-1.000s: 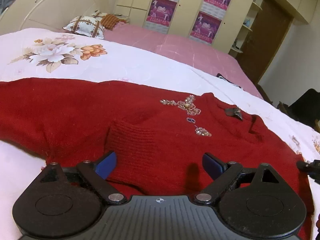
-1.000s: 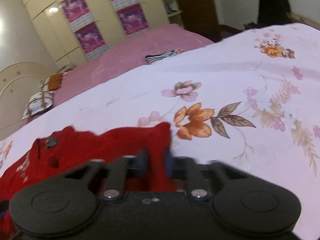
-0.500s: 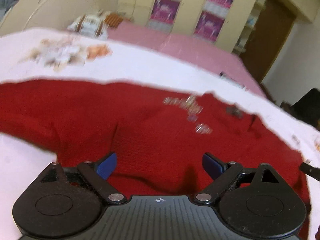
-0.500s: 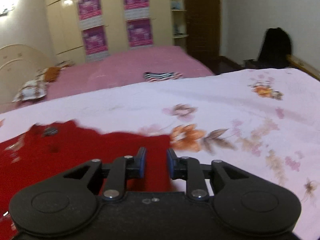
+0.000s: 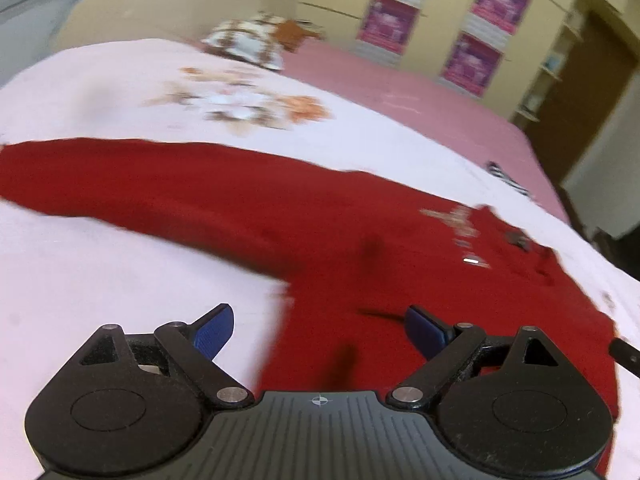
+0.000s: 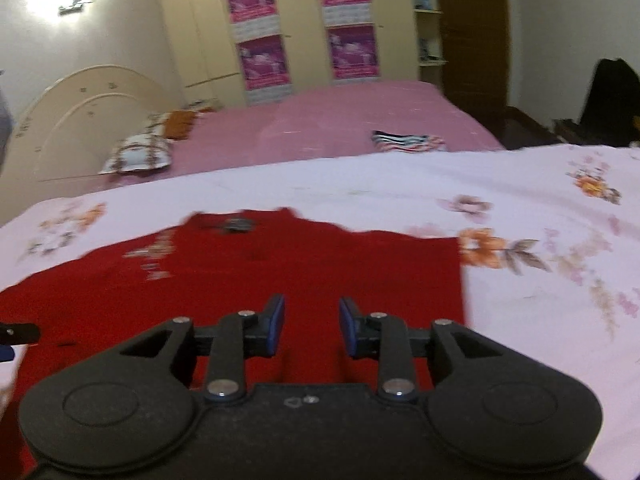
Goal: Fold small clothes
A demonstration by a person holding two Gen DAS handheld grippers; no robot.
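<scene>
The left gripper [image 5: 318, 334], jaws spread wide and empty, hangs over the red sweater's [image 5: 360, 264] left edge, with bare floral sheet [image 5: 100, 272] beside it. The right gripper [image 6: 311, 328], parted with nothing between, hovers near the straight right edge (beadwork blurred).

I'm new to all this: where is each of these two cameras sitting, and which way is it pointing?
Left wrist view: sits on the left hand-held gripper, looking forward over the red sweater across the floral bedsheet toward the wardrobe; only its open blue-tipped fingers and black body show.
Right wrist view: sits on the right hand-held gripper, low over the sweater's right side, facing the pink bed and headboard; its fingers stand parted, gripping nothing.
Shared: sweater, pillow, purple posters, striped cloth.
</scene>
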